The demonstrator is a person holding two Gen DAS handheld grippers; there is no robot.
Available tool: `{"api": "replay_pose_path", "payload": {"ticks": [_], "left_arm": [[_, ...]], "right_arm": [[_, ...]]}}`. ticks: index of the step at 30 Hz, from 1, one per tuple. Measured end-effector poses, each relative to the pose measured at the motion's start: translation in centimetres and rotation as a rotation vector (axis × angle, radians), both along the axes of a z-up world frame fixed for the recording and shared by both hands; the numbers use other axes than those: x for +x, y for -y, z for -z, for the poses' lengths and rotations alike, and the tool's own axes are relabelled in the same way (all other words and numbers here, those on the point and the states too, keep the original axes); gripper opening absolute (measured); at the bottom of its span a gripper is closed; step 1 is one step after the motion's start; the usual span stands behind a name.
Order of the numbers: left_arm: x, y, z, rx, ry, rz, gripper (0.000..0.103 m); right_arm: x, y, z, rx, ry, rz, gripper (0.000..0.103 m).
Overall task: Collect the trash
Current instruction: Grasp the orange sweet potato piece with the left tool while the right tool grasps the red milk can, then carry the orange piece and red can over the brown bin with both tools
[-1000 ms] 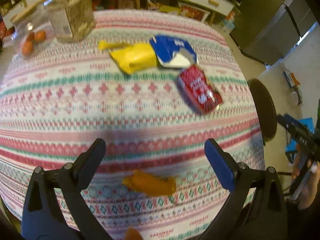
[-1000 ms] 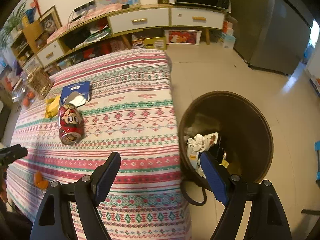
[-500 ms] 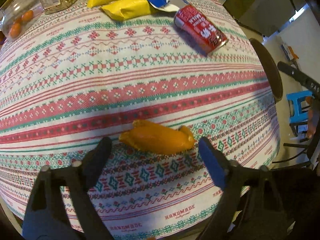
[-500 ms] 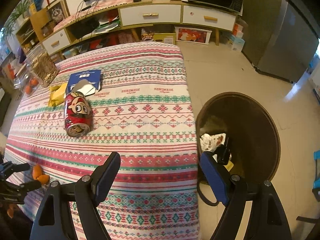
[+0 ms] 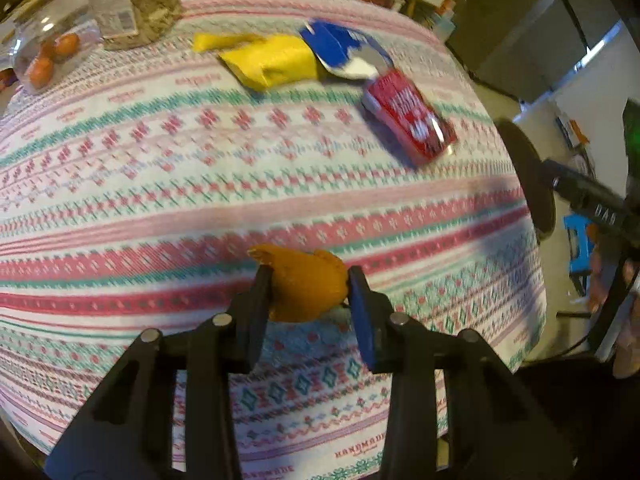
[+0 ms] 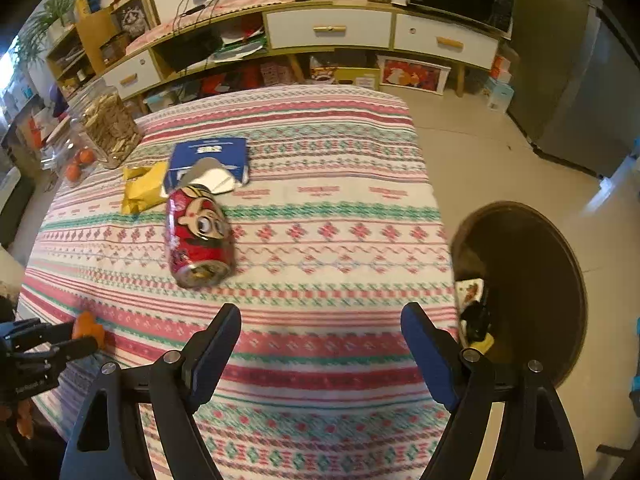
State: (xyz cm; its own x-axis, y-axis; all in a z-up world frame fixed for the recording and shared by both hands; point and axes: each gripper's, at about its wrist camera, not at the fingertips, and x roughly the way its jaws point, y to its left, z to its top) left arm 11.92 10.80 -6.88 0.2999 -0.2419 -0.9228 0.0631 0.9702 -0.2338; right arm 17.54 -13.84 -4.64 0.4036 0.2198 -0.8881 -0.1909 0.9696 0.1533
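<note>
My left gripper (image 5: pixel 310 280) is shut on an orange peel (image 5: pixel 306 286) at the near part of the patterned tablecloth (image 5: pixel 160 184); the peel also shows in the right wrist view (image 6: pixel 86 326). Farther back lie a red can (image 5: pixel 408 116) on its side, a yellow wrapper (image 5: pixel 272 62) and a blue packet (image 5: pixel 340 48). My right gripper (image 6: pixel 320 328) is open and empty above the table's near right part, with the can (image 6: pixel 198 232) ahead to its left. A brown trash bin (image 6: pixel 528 288) with some trash inside stands on the floor to the right of the table.
A clear jar (image 5: pixel 132 4) and a bag of oranges (image 5: pixel 44 56) stand at the table's far left. A sideboard with drawers (image 6: pixel 332 30) runs along the back wall. A blue stool (image 5: pixel 580 240) stands on the floor right of the table.
My left gripper has closed on the orange peel, which lay free between the open fingers before. My right gripper has moved left over the table, away from the bin.
</note>
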Motion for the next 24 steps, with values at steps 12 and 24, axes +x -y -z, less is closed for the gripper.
{"api": "replay_pose_path", "payload": {"ticks": [12,24], "left_arm": [[1.9,-2.9,-3.6,0.002,0.093,-0.107,0.039],[2.8,-2.9,-2.6,0.022,0.084,-0.138,0.039]], "right_arm": [[2.9,-7.7,1.5,0.071,0.011,-0.104,0.084],[4.6,-11.2,4.9,0.096,-0.033,-0.162,0.067]]}}
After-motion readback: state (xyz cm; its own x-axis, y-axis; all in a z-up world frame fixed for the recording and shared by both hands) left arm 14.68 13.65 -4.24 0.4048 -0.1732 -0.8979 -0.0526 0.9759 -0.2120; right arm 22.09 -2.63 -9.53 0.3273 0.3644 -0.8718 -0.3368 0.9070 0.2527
